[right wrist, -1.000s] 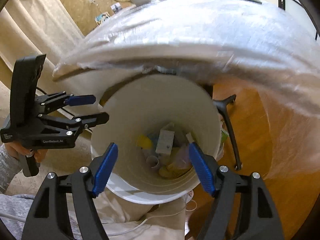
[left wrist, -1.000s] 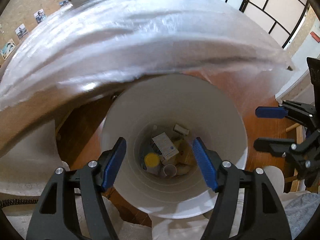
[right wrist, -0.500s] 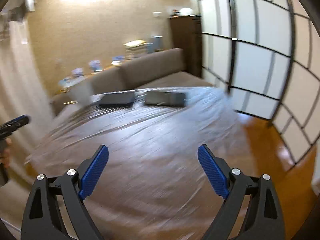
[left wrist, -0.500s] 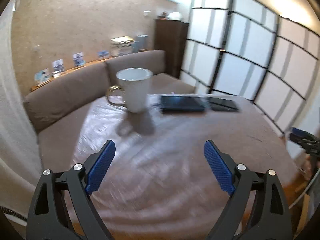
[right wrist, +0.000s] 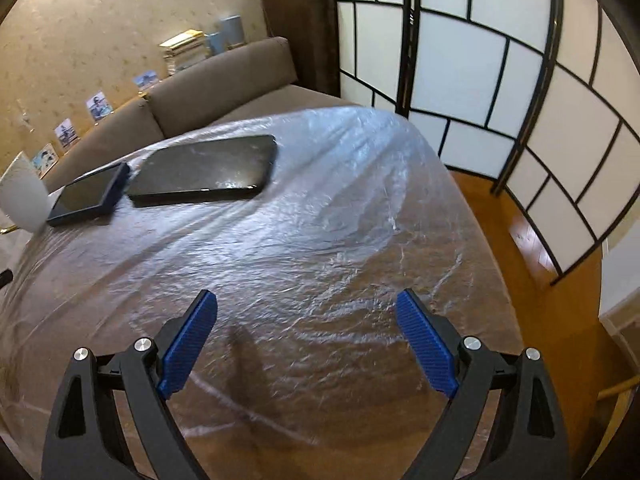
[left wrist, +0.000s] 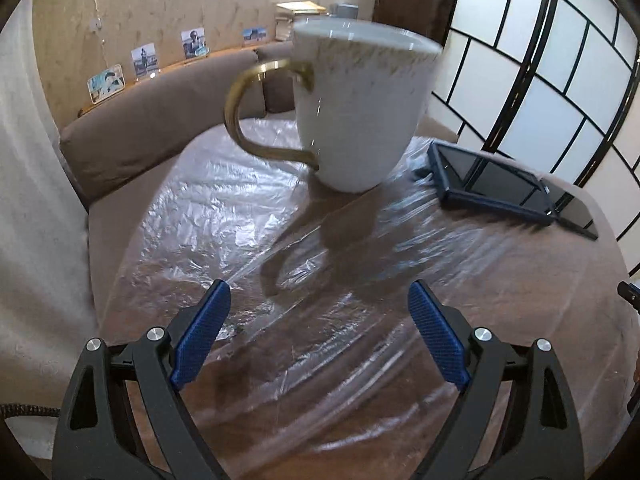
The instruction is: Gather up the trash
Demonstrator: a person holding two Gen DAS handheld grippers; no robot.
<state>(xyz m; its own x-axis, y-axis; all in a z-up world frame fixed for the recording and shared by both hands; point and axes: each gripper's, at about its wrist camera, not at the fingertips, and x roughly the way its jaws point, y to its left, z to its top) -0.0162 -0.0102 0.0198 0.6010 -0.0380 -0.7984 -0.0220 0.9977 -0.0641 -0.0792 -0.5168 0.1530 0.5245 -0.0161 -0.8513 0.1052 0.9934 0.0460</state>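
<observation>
**Both tools released above the plastic-covered tabletop**

Left tool (left wrist: 318, 336) spread wide, nothing between its blue pads (left wrist: 200, 340), poised over bare plastic sheet (left wrist: 224, 216) with open room on every side. Right tool (right wrist: 306, 338) likewise spread wide and empty, over a broad clear stretch of sheet in the right wrist view. Straight ahead of the left tool, near but apart: a white mug (left wrist: 360, 108) with a gold handle (left wrist: 256, 116), upright, casting a dark shadow toward the tool. Right of the mug, a blue-cased tablet (left wrist: 488, 180) lying flat, and touching or just beside it a dark flat device (right wrist: 208, 170), seen best from the right wrist. Far right edge of the tabletop (right wrist: 472, 240) curving down to an orange wooden floor (right wrist: 552, 280); left edge falling away to a pale curtain (left wrist: 36, 220).

Wooden top under a wrinkled, glossy clear sheet, full of glare streaks. Behind it, a brown sofa (right wrist: 224, 76); above the sofa back, a ledge with small photos (left wrist: 106, 82) and a stack of books (right wrist: 184, 50). Dark wooden cabinet (right wrist: 300, 28) in the corner, and a screen of white panels in black frames (right wrist: 500, 80) along the right.

No trash visible anywhere on the tabletop in either view; where the trash lies cannot be told. Mug slightly blurred. Mug cut off at the left edge of the right wrist view. A dark bit at the right edge of the left wrist view too small to identify.
</observation>
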